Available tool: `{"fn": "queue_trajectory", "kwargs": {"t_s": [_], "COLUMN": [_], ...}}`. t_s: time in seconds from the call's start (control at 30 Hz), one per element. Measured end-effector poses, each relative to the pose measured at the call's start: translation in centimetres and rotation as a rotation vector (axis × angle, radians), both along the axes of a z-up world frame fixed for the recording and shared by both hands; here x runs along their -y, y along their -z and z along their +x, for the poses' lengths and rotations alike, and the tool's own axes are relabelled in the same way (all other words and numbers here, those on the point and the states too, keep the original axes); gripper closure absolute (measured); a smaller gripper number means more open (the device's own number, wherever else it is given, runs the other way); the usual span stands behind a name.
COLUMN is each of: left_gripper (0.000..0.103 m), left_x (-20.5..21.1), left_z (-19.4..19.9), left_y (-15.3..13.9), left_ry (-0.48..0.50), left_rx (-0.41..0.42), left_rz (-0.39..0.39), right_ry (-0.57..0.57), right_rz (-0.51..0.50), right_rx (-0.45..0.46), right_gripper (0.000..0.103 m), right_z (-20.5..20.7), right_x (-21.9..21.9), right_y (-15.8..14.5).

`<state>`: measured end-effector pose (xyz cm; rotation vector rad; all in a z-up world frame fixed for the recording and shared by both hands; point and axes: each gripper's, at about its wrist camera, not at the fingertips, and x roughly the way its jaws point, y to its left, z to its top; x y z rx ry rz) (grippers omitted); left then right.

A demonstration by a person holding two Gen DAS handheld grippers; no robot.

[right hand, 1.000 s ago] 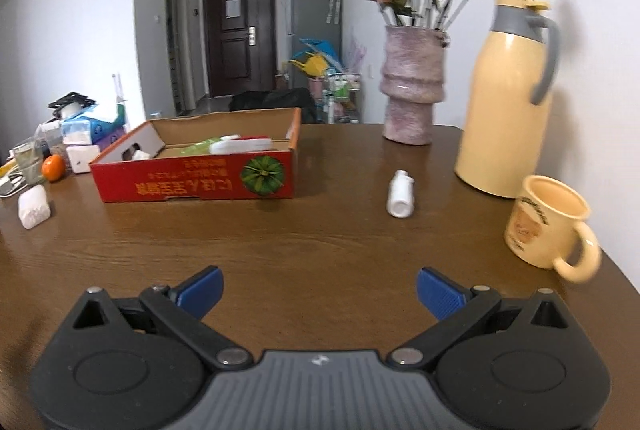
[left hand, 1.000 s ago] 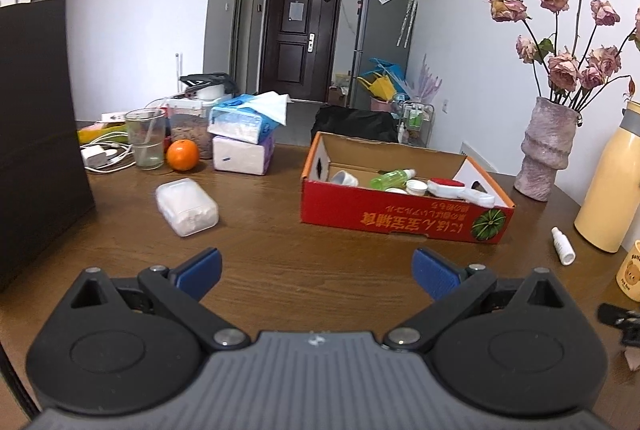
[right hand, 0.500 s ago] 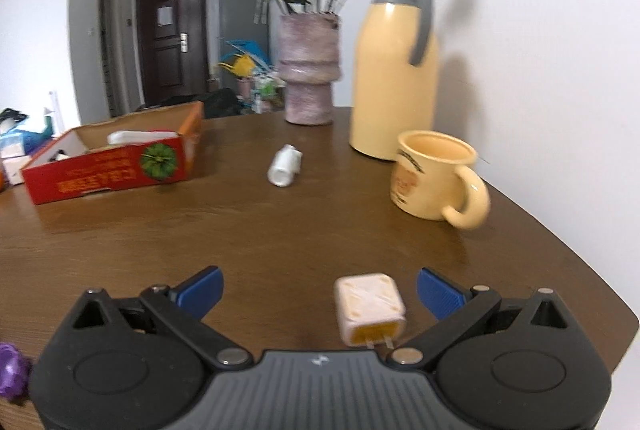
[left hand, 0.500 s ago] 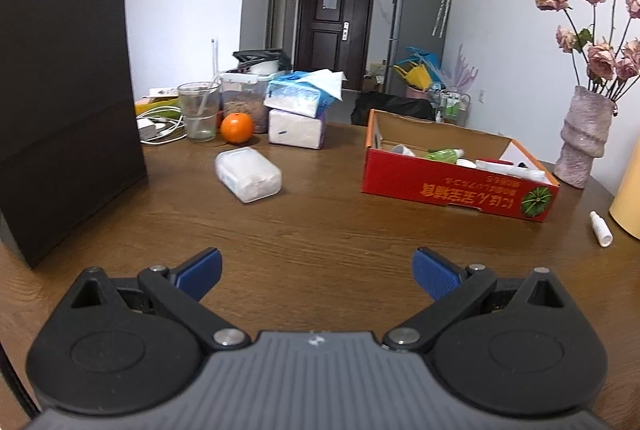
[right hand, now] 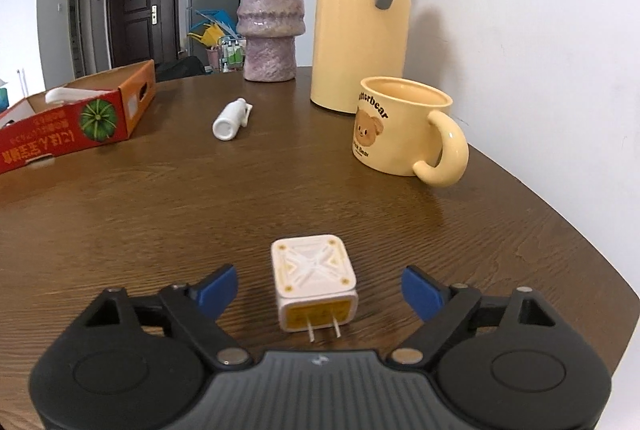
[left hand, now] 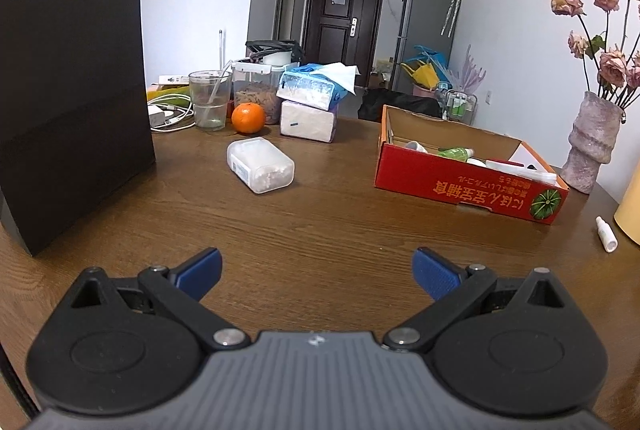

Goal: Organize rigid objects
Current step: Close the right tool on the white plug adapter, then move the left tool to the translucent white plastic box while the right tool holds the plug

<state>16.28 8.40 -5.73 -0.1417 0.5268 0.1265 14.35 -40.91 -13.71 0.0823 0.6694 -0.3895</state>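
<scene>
A white and yellow plug adapter (right hand: pixel 314 280) lies on the brown table, its two prongs toward the camera. My right gripper (right hand: pixel 320 288) straddles it and its jaws are closing; a gap still shows on both sides of the adapter. A small white bottle (right hand: pixel 231 118) lies farther back, also in the left wrist view as the white bottle (left hand: pixel 606 233). The red cardboard box (left hand: pixel 460 186) holds several small items; the same box (right hand: pixel 60 134) sits at the left. My left gripper (left hand: pixel 318 270) hovers open over bare table.
A yellow bear mug (right hand: pixel 402 128), a yellow thermos (right hand: pixel 360 14) and a vase of dried roses (right hand: pixel 270 26) stand at the back right. A black paper bag (left hand: pixel 70 86), a clear plastic container (left hand: pixel 260 164), an orange (left hand: pixel 248 118), tissue packs (left hand: pixel 308 102) and a glass (left hand: pixel 208 100) crowd the left.
My right gripper swung right and down onto the plug adapter, which now lies between narrower jaws. The left gripper's view panned left, bringing the black bag in.
</scene>
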Motion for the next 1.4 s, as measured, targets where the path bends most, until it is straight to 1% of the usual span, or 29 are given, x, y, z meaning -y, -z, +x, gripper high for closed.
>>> {"fn": "queue_trajectory", "kwargs": {"t_s": [0.03, 0.07, 0.1, 0.13, 0.2, 0.23, 0.33, 0.53, 0.7, 0.83, 1.1, 1.27, 1.4], "left_gripper": [0.0, 0.0, 0.0, 0.0, 0.0, 0.0, 0.0, 0.0, 0.0, 0.0, 0.0, 0.0, 0.0], "left_x": [0.0, -0.1, -0.1, -0.1, -0.2, -0.3, -0.6, -1.2, -2.3, -3.4, -6.5, -8.0, -9.0], "left_z": [0.0, 0.1, 0.1, 0.2, 0.3, 0.4, 0.5, 1.2, 2.3, 3.5, 7.2, 9.7, 12.2], "left_y": [0.0, 0.1, 0.2, 0.2, 0.3, 0.4, 0.5, 0.9, 1.0, 1.1, 1.4, 1.7, 2.6], "left_ry": [0.0, -0.001, -0.002, -0.002, -0.005, -0.007, -0.014, -0.032, -0.057, -0.079, -0.07, -0.066, -0.075], "left_rx": [-0.001, -0.002, -0.003, -0.004, -0.008, -0.009, -0.013, -0.023, -0.032, -0.04, -0.054, -0.058, -0.083], "left_rz": [-0.002, -0.002, -0.001, -0.001, -0.004, -0.005, -0.009, -0.002, -0.004, 0.007, 0.002, 0.02, 0.044], "right_ry": [-0.003, -0.008, -0.016, -0.023, -0.048, -0.055, -0.05, -0.034, -0.034, -0.047, -0.071, -0.084, -0.095], "right_rz": [-0.001, -0.002, -0.004, -0.003, 0.022, 0.039, 0.033, 0.045, 0.009, 0.005, 0.014, 0.018, 0.028], "right_rx": [-0.003, -0.008, -0.018, -0.014, -0.002, -0.002, -0.001, 0.036, 0.07, 0.095, 0.119, 0.128, 0.141], "right_gripper": [0.018, 0.021, 0.03, 0.032, 0.065, 0.065, 0.065, 0.065, 0.065, 0.065, 0.065, 0.065, 0.065], "right_z": [0.2, 0.3, 0.5, 0.6, 0.7, 0.7, 0.7, 0.9, 1.3, 2.0, 4.6, 6.1, 7.5], "right_x": [0.2, 0.3, 0.3, 0.4, 0.5, 0.6, 0.3, 0.1, -0.8, -1.8, -4.5, -6.2, -7.8], "right_y": [0.1, 0.3, 0.5, 0.6, 0.5, 0.3, 0.3, 0.0, -1.3, -2.2, -3.0, -3.3, -3.6]}}
